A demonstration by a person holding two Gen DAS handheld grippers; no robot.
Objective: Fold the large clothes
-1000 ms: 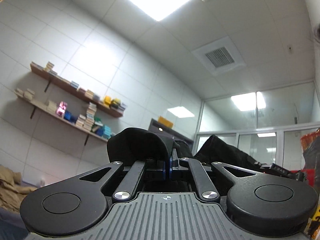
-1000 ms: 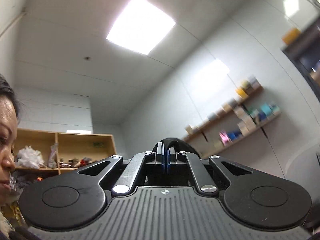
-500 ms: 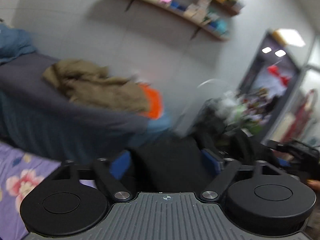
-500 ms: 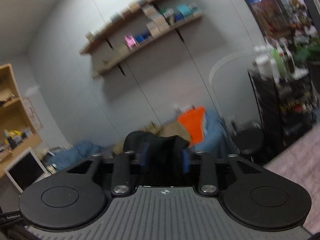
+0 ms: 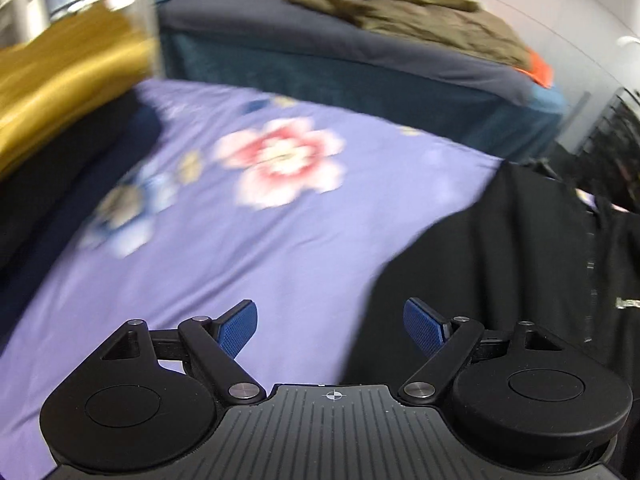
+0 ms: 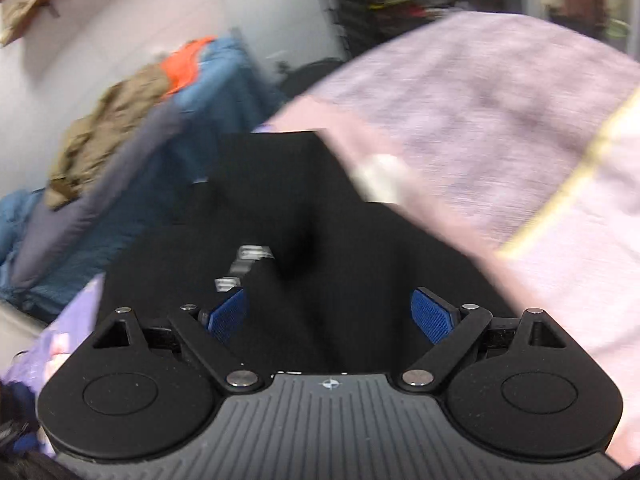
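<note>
A large black garment (image 5: 520, 248) lies on the purple flowered bedsheet (image 5: 248, 224), filling the right side of the left wrist view. My left gripper (image 5: 330, 322) hangs open above the sheet at the garment's left edge, nothing between its blue pads. In the right wrist view the same black garment (image 6: 288, 208) spreads below, a white label (image 6: 248, 258) on it. My right gripper (image 6: 330, 312) points down over it; its jaws are opening and stand wide, and the pads press on nothing.
A yellow cloth (image 5: 60, 80) and dark folded clothes (image 5: 60, 184) lie at the left. Behind is a dark-blue covered bed (image 5: 360, 56) with an olive garment (image 5: 420, 20) and an orange one (image 5: 538, 70). Pink fabric (image 6: 500, 120) fills the right wrist view's right side; black racks (image 6: 380, 4) stand behind.
Both grippers swung from pointing at the ceiling to pointing down at the bed. Both were shut on black cloth, then opened and let it go; the garment now lies on the sheet.
</note>
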